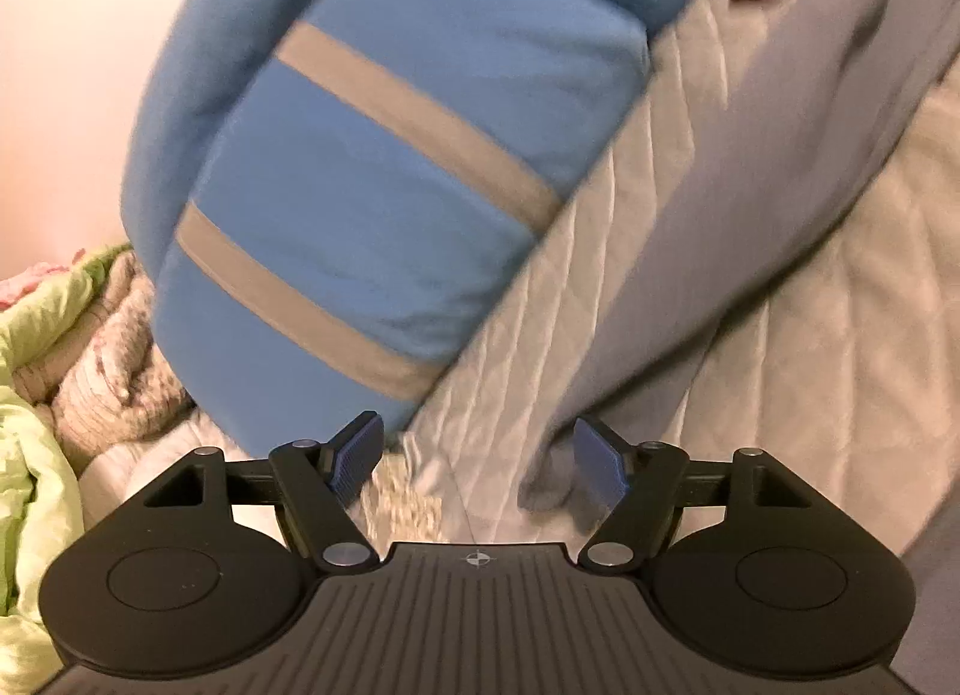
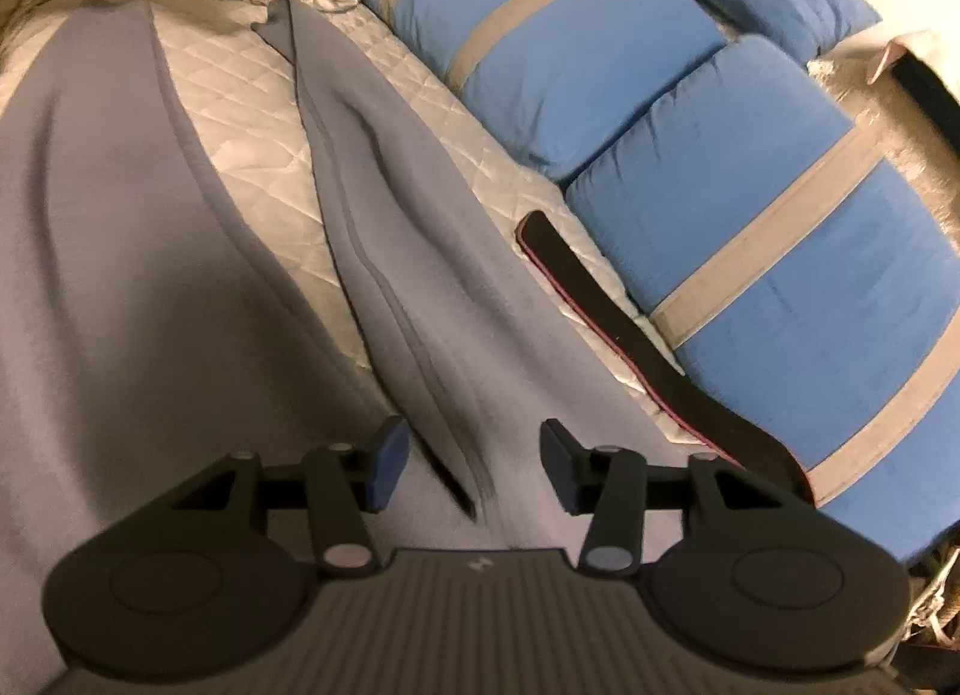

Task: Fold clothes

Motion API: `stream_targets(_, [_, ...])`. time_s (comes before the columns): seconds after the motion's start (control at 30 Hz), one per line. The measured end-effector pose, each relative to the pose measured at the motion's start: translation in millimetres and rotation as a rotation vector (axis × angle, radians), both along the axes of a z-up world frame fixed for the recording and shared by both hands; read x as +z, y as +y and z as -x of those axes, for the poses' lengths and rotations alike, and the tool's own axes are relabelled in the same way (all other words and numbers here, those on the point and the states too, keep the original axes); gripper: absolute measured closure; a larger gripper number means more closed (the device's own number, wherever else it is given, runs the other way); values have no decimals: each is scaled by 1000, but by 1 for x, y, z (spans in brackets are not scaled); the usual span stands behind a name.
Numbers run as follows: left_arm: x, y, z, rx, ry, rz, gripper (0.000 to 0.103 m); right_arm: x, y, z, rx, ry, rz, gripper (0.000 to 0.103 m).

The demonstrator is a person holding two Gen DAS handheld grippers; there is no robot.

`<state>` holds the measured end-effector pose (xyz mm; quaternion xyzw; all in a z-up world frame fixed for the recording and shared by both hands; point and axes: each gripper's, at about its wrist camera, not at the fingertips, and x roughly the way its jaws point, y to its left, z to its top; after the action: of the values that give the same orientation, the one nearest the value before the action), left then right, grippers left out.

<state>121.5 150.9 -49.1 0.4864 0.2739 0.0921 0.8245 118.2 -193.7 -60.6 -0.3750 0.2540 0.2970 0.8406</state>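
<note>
I'm in a home bedroom. Ahead of my claw lie a quilted mattress (image 2: 240, 95) and blue pillows (image 2: 750, 251). Crumpled bedding (image 1: 36, 395) sits to its left.

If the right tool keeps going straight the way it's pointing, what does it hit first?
Most likely the grey garment. The right tool angles down with open jaws and nothing between them, and the cloth lies spread right ahead on the white quilt. The blue pillows sit off to the side. Depth is uncertain.

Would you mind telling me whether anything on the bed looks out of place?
A black strap with a red edge lies loose between the grey garment and the blue striped pillows; it seems unrelated to the folding.
</note>
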Motion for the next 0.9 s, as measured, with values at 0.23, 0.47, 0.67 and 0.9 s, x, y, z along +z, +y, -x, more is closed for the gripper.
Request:
stream_targets(0.23, [23, -86, 13, -304, 49, 164, 34, 5, -2, 3, 10, -21, 3, 91])
stream_targets(0.47, [1, -174, -5, -633, 234, 328, 34, 7, -1, 14, 49, -71, 44, 94])
stream_targets(0.67, [-19, -194, -41, -686, 365, 417, 46, 2, -5, 17, 67, -87, 39, 94])
stream_targets(0.9, [-33, -196, -69, -655, 442, 409, 60, 1, -7, 20, 94, -110, 41, 94])
